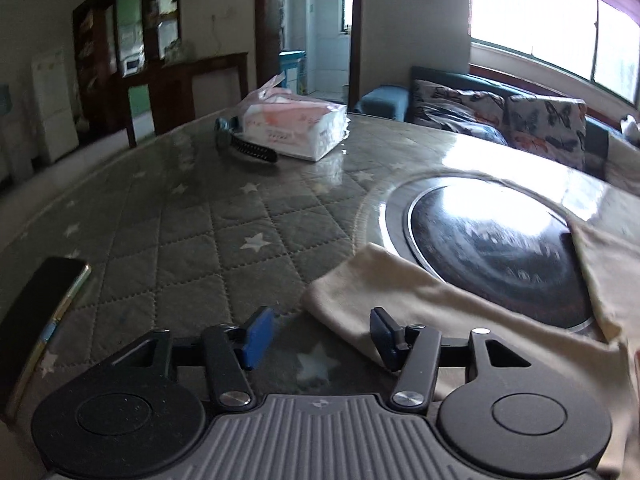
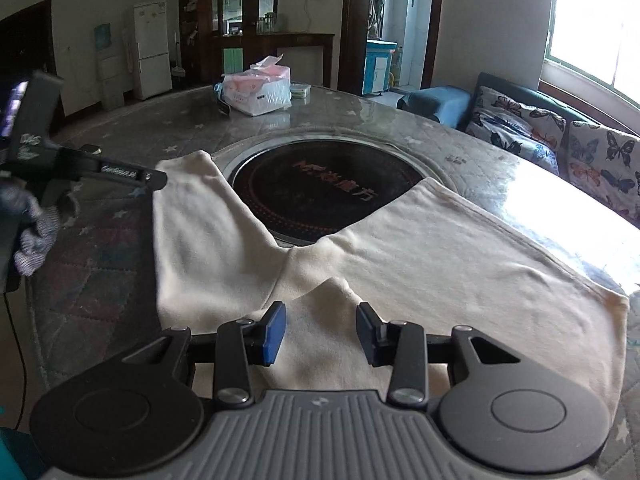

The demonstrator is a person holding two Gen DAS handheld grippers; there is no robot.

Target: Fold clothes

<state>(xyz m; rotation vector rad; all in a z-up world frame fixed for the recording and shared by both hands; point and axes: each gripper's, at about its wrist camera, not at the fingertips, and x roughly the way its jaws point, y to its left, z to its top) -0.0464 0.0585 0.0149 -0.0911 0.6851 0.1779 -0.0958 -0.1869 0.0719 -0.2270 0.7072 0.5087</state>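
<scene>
A pair of cream shorts is spread flat on the near part of a round table, the two legs pointing away and splayed in a V. Between the legs the dark glass cooktop set into the table centre is seen; both leg ends overlap its metal rim. A small raised fold of fabric is seen at the crotch, just ahead of the right gripper.

The right gripper is held low over the waist end of the shorts, its blue-padded fingers spread apart with nothing between them — only cloth lying beneath.

The left gripper is likewise spread, empty, and held at the outer edge of the left leg; its right finger is seen over the cloth hem, its left finger over bare quilted table cover. Whether the pad touches the fabric cannot be told, as the view is blurred.

At the far side of the table a tissue pack lies, with a dark coiled object touching its near side. A phone lies at the table's left edge. Beyond the table a sofa with butterfly cushions is seen under a bright window — and a white fridge against the far wall.
</scene>
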